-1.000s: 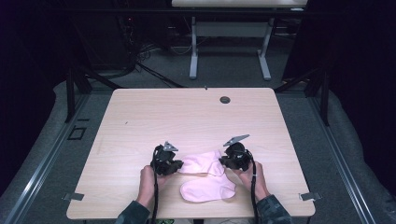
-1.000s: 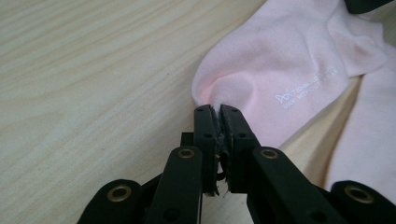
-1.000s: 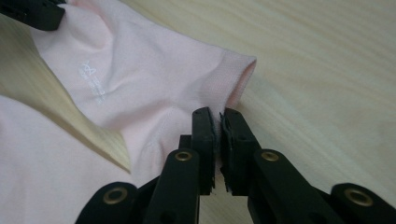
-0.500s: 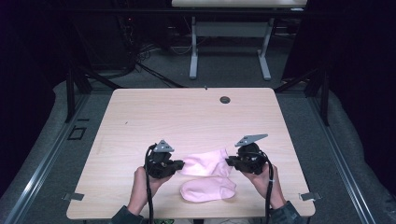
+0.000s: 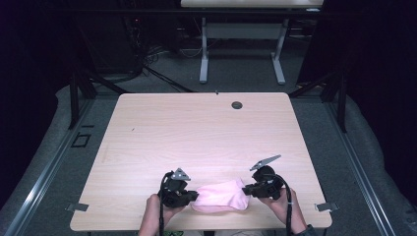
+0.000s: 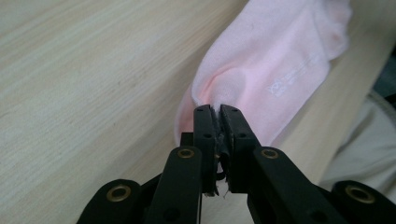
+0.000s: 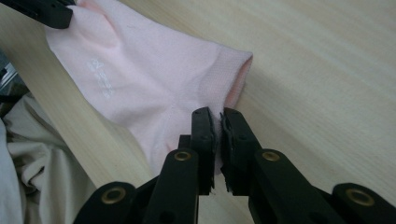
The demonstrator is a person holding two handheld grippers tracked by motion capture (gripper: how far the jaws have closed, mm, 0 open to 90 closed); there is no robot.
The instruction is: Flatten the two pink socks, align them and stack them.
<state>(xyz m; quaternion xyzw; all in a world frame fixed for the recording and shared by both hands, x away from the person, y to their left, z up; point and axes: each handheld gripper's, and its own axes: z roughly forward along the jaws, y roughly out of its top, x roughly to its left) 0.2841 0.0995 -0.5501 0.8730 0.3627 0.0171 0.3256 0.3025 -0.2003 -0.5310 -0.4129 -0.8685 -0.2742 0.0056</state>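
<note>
A pink sock (image 5: 220,196) lies stretched along the near edge of the wooden table (image 5: 196,132). My left gripper (image 5: 193,196) is shut on the sock's left end; in the left gripper view its jaws (image 6: 217,112) pinch the pink fabric (image 6: 275,60). My right gripper (image 5: 247,189) is shut on the right end, near the ribbed cuff; in the right gripper view (image 7: 215,116) the cuff opening (image 7: 236,79) lies just beyond the jaws. The left gripper's tip (image 7: 46,11) shows at the far end of the sock in that view.
A small dark round grommet (image 5: 237,104) sits in the tabletop near the far edge. The person's light trousers (image 7: 32,154) are just below the table's near edge. Beyond the table stand a white desk frame (image 5: 241,54) and cables on the floor.
The two grippers have moved apart and toward the near edge, pulling the sock out flat. Two pink shapes showed earlier; now one stretched sock shows.
</note>
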